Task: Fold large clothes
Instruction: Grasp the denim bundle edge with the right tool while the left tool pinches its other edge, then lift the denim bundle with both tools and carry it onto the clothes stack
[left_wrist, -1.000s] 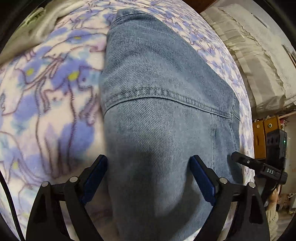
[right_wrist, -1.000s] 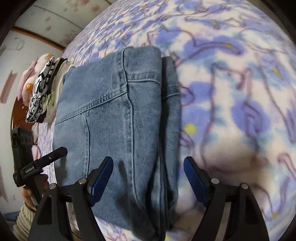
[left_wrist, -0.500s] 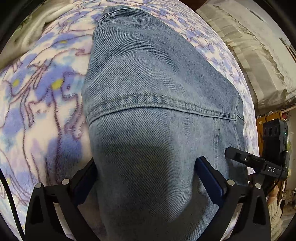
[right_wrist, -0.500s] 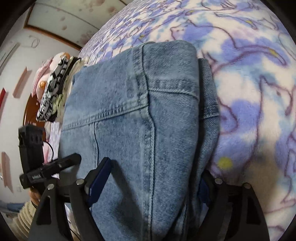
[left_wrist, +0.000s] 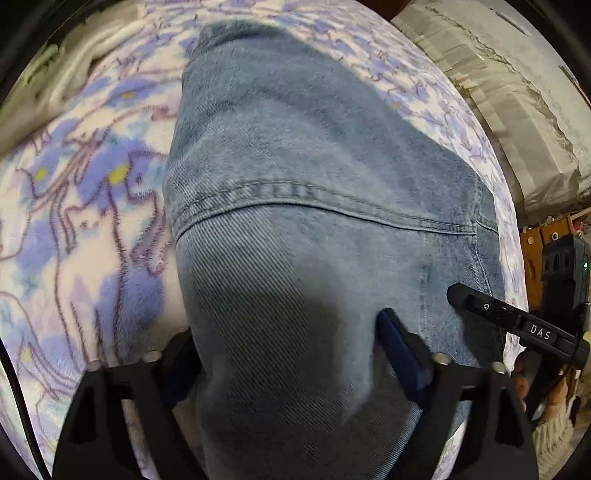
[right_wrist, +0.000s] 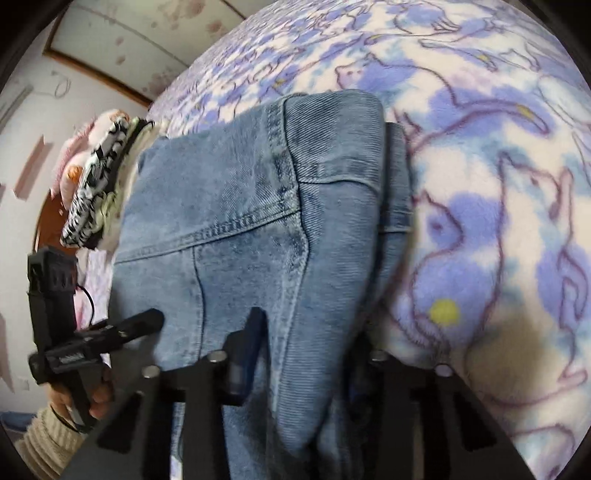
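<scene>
Folded jeans (left_wrist: 314, 155) on blanket (left_wrist: 74, 206), long axis running away from camera

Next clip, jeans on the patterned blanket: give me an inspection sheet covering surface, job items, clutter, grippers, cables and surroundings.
Surface: fleece blanket with a purple and blue animal print, covering the bed.
Job's things: folded blue jeans lying on the blanket, near end bunched between both grippers.
Clutter: stack of folded clothes beyond the jeans, black-and-white piece on top.
Grippers: left gripper closing, denim between its jaws; right gripper closing, pinching a ridge of denim.
Cables: thin black cable at the left gripper's body, seen from the right wrist.
Surroundings: pale wall with pink marks; beige cloth-covered bulk beside the bed.
</scene>
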